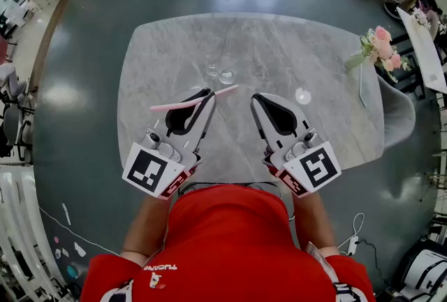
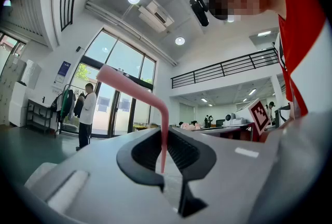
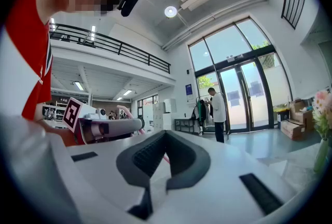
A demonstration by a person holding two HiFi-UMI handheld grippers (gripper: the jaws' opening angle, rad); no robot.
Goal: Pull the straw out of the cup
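Note:
A pink bendy straw lies crosswise in my left gripper, above the marble table and apart from the clear glass cup just beyond it. In the left gripper view the straw bends and drops down between the black pads, which are shut on it; the left gripper is level. My right gripper hovers beside it on the right, its jaws together with nothing in them. In the right gripper view the right gripper shows closed jaws, with the left gripper off to the left.
The grey marble table has a second small clear glass near my right gripper and a vase of pink flowers at its right edge. A grey chair stands to the right. A person stands by the glass doors.

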